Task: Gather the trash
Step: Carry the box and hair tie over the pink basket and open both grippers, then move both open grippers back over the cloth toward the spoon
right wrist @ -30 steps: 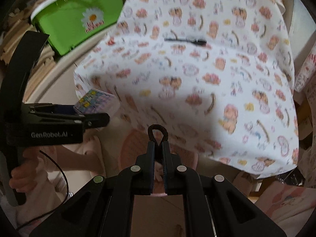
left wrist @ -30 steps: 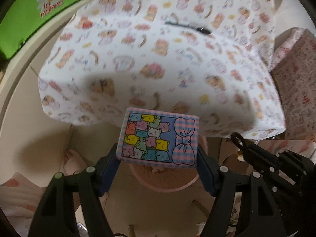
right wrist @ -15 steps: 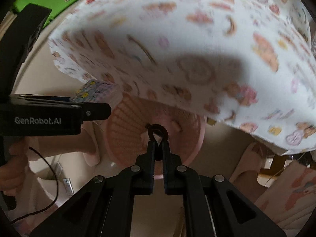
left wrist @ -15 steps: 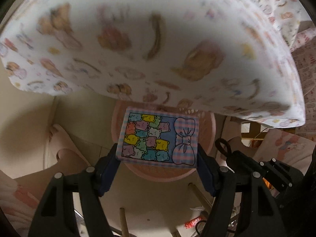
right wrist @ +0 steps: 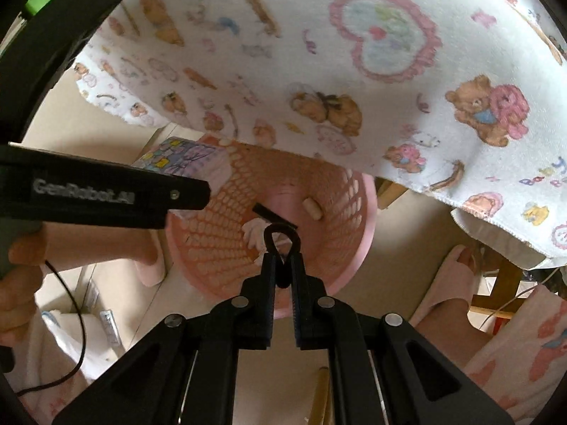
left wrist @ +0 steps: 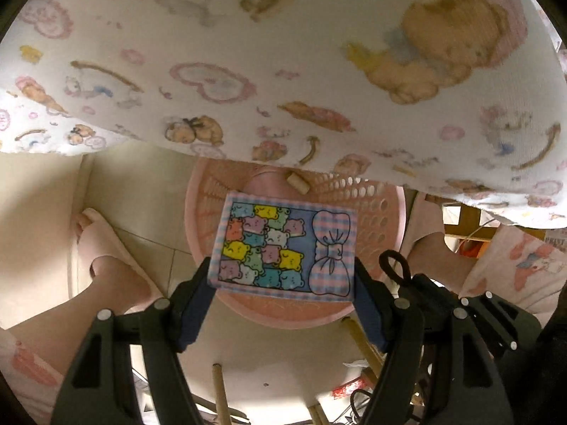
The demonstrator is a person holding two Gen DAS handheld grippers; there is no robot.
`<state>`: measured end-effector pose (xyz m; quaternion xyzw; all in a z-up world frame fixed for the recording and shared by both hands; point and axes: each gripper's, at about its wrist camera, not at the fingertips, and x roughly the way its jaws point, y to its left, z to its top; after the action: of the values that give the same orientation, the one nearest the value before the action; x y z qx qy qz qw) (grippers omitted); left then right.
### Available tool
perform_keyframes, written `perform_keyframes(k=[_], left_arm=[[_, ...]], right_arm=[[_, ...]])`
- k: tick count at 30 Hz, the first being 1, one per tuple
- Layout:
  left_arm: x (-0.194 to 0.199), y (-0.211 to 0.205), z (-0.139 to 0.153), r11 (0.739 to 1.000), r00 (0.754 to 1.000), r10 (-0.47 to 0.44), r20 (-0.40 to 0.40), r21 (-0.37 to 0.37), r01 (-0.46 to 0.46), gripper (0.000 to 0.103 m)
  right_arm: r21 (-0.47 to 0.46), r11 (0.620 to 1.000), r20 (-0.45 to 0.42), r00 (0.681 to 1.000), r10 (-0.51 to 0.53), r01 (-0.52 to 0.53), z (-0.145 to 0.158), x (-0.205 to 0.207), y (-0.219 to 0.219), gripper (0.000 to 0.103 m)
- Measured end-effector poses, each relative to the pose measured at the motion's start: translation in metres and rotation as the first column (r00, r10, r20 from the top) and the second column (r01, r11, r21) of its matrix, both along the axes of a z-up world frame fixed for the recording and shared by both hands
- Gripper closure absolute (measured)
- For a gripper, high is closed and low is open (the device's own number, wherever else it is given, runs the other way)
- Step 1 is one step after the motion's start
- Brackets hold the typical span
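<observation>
Both claws point down over the pink basket. The left claw clamps a bear-print box; at its 3 o'clock, the right claw pinches a black hair tie.

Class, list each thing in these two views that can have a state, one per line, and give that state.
Left gripper: shut on the box.
Box: held level above the basket.
Right gripper: shut on the hair tie.
Hair tie: pinched, its loop sticking out over the basket.
Basket: upright, open-topped, a few small bits inside.
Tablecloth: overhanging the basket.
</observation>
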<state>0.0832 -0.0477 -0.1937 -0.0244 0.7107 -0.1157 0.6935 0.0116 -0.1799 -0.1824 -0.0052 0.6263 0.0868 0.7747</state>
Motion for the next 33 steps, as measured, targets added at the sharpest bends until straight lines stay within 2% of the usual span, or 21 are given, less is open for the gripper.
perform_keyframes(k=[3, 6, 8, 10, 12, 15, 17, 18, 20, 21, 23, 26, 29, 32, 33], left_arm=[[0.002, 0.005, 0.002, 0.999, 1.0, 0.022, -0.009, -0.032, -0.023, 0.033], [0.003, 0.003, 0.0, 1.0, 1.0, 0.016, 0.002, -0.01, -0.016, 0.032], [0.004, 0.002, -0.003, 1.0, 1.0, 0.019, -0.005, -0.015, -0.019, 0.032], [0.004, 0.004, -0.006, 0.998, 0.999, 0.037, -0.029, -0.04, -0.038, 0.032], [0.005, 0.009, -0.007, 0.997, 0.998, 0.05, -0.041, -0.053, -0.052, 0.03], [0.005, 0.009, -0.006, 0.998, 0.998, 0.044, -0.04, -0.05, -0.046, 0.022], [0.004, 0.01, -0.004, 0.998, 0.998, 0.047, -0.036, -0.049, -0.048, 0.02], [0.004, 0.012, -0.002, 0.998, 0.998, 0.05, -0.034, -0.046, -0.052, 0.018], [0.004, 0.015, 0.001, 0.996, 0.997, 0.069, -0.032, -0.048, -0.071, 0.016], [0.004, 0.018, 0.003, 0.995, 0.996, 0.08, -0.034, -0.053, -0.082, 0.016], [0.005, 0.021, 0.008, 0.994, 0.995, 0.095, -0.022, -0.044, -0.096, 0.016], [0.001, 0.023, 0.028, 0.996, 0.994, 0.092, 0.067, 0.018, -0.093, 0.015], [-0.002, 0.025, 0.055, 0.995, 0.98, 0.076, 0.185, 0.054, -0.087, 0.013], [-0.005, 0.028, 0.082, 0.994, 0.952, 0.07, 0.299, 0.065, -0.093, 0.009], [-0.006, 0.03, 0.091, 0.993, 0.941, 0.068, 0.332, 0.068, -0.096, 0.008]], right_arm=[[-0.002, 1.0, 0.006, 1.0, -0.016, 0.016, -0.003, 0.002, -0.004, 0.095], [0.008, 0.999, -0.001, 0.999, -0.037, 0.037, -0.005, 0.003, -0.011, 0.095], [0.007, 0.999, -0.006, 0.999, -0.045, 0.045, -0.006, 0.004, -0.014, 0.092], [0.007, 0.998, -0.013, 0.998, -0.056, 0.056, -0.009, 0.004, -0.017, 0.084], [0.011, 0.997, -0.025, 0.997, -0.074, 0.074, -0.011, 0.005, -0.02, 0.079], [0.024, 0.997, -0.048, 0.996, -0.07, 0.071, -0.015, 0.003, -0.021, 0.078], [0.034, 0.997, -0.053, 0.996, -0.072, 0.074, -0.016, 0.004, -0.021, 0.078], [0.039, 0.996, -0.052, 0.996, -0.074, 0.076, -0.015, 0.003, -0.021, 0.076], [0.042, 0.996, -0.052, 0.995, -0.08, 0.082, -0.014, 0.004, -0.02, 0.058], [0.038, 0.995, -0.045, 0.995, -0.091, 0.093, -0.012, 0.004, -0.021, 0.046], [0.024, 0.993, -0.015, 0.994, -0.111, 0.112, -0.007, 0.003, -0.023, 0.045], [0.017, 0.992, 0.022, 0.992, -0.123, 0.122, 0.006, 0.003, -0.024, 0.045], [0.022, 0.991, 0.113, 0.984, -0.137, 0.135, 0.03, 0.0, -0.026, 0.045], [0.038, 0.991, 0.249, 0.959, -0.136, 0.131, 0.065, -0.007, -0.027, 0.044], [0.042, 0.991, 0.282, 0.95, -0.136, 0.129, 0.074, -0.009, -0.027, 0.04]])
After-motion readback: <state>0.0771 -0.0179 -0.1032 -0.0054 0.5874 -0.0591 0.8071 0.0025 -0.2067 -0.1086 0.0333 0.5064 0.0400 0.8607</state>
